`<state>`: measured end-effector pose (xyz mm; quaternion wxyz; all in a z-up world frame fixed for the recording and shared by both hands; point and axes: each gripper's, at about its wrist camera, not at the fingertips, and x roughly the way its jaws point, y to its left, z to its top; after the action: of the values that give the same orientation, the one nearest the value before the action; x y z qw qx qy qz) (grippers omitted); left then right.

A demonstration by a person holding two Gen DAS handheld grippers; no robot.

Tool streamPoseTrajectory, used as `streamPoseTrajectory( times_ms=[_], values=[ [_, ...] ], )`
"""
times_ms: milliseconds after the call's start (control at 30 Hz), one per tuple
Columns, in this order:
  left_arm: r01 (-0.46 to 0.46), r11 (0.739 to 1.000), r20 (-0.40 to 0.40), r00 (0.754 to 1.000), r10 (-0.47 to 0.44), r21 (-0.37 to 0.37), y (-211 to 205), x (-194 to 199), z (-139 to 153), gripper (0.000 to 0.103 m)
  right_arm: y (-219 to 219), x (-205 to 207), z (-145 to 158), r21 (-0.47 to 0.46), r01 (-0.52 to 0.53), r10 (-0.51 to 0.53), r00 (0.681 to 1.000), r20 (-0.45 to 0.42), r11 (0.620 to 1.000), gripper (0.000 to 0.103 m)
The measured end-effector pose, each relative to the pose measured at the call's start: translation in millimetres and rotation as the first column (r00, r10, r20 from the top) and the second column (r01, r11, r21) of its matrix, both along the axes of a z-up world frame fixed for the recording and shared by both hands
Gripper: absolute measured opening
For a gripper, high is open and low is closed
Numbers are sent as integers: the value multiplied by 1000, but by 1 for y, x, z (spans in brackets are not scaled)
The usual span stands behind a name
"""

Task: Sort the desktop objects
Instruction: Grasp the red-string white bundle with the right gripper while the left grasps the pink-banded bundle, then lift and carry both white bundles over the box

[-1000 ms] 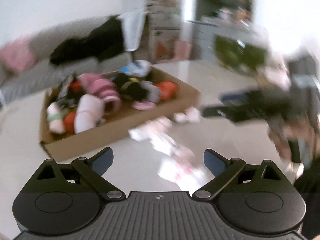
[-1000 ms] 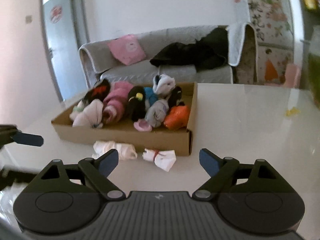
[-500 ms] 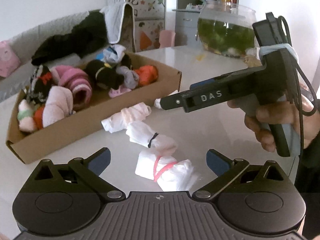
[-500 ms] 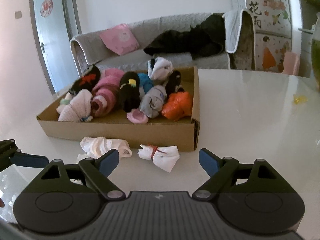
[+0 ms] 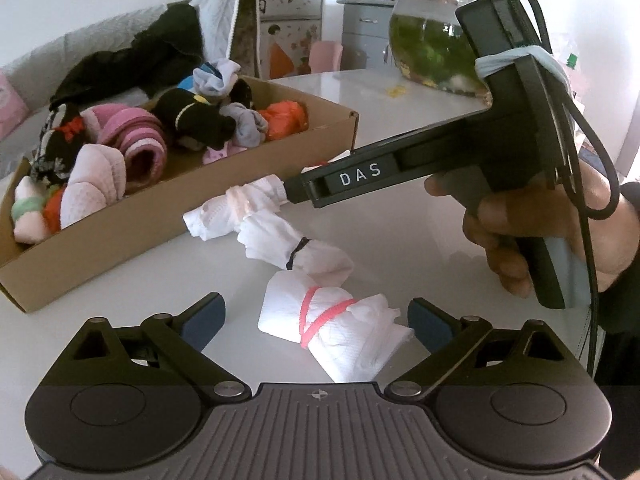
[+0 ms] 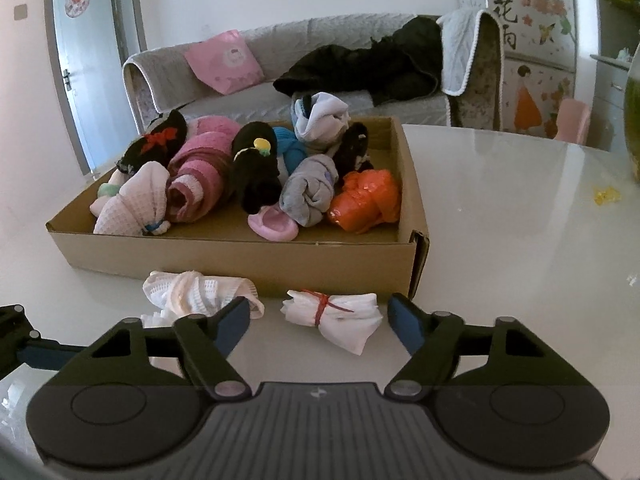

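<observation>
A cardboard box (image 6: 248, 256) full of rolled socks stands on the white table; it also shows in the left wrist view (image 5: 168, 200). My left gripper (image 5: 316, 318) is open, its fingers on either side of a white bundle tied with a pink band (image 5: 332, 328). Beyond it lie a white bundle with a black band (image 5: 296, 248) and a pinkish white bundle (image 5: 236, 208). My right gripper (image 6: 318, 318) is open around a white bundle with a red band (image 6: 336, 318), just in front of the box. The pinkish bundle (image 6: 192, 294) lies to its left.
A fishbowl (image 5: 432, 48) with green water stands at the table's far right. A small yellow scrap (image 6: 606, 194) lies on the table. A grey sofa (image 6: 280, 76) with a pink cushion and dark clothes is behind the table.
Both grippers have moved in closer and lower toward the white bundles. The right gripper has come nearer to the box front, and the left view has steadied after its blur.
</observation>
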<state>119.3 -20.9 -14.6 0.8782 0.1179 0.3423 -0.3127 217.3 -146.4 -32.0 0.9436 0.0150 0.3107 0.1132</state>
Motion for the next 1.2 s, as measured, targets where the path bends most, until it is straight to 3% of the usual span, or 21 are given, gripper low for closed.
streamPoseTrajectory(
  times_ms=[133, 200, 367, 767, 900, 1067, 1200],
  values=[
    [17, 1000, 6, 1000, -17, 1, -4, -2, 0, 96, 1, -4, 1, -24, 4, -3, 1000, 9, 1000, 46],
    [28, 1000, 8, 1000, -28, -2, -6, -3, 1, 93, 2, -4, 2, -35, 2, -1, 1000, 10, 999, 44],
    [51, 998, -10, 999, -51, -35, -2, -4, 6, 67, 5, -9, 2, -48, 0, 0, 1000, 14, 999, 43],
    [33, 996, -34, 999, -35, -79, 15, -7, 13, 66, -8, -19, 11, -27, 10, -9, 999, 41, 1000, 43],
    [14, 988, -7, 1000, -15, -154, 30, -8, 29, 66, -21, -24, 23, 17, 17, -18, 998, 68, 1000, 43],
    [-70, 945, 31, 996, 85, -320, 67, -1, 64, 66, -43, -33, 53, 110, 33, -50, 986, 157, 993, 43],
    [-154, 860, 81, 972, 220, -487, 109, 1, 111, 67, -60, -42, 96, 184, 32, -82, 958, 273, 982, 43]
  ],
)
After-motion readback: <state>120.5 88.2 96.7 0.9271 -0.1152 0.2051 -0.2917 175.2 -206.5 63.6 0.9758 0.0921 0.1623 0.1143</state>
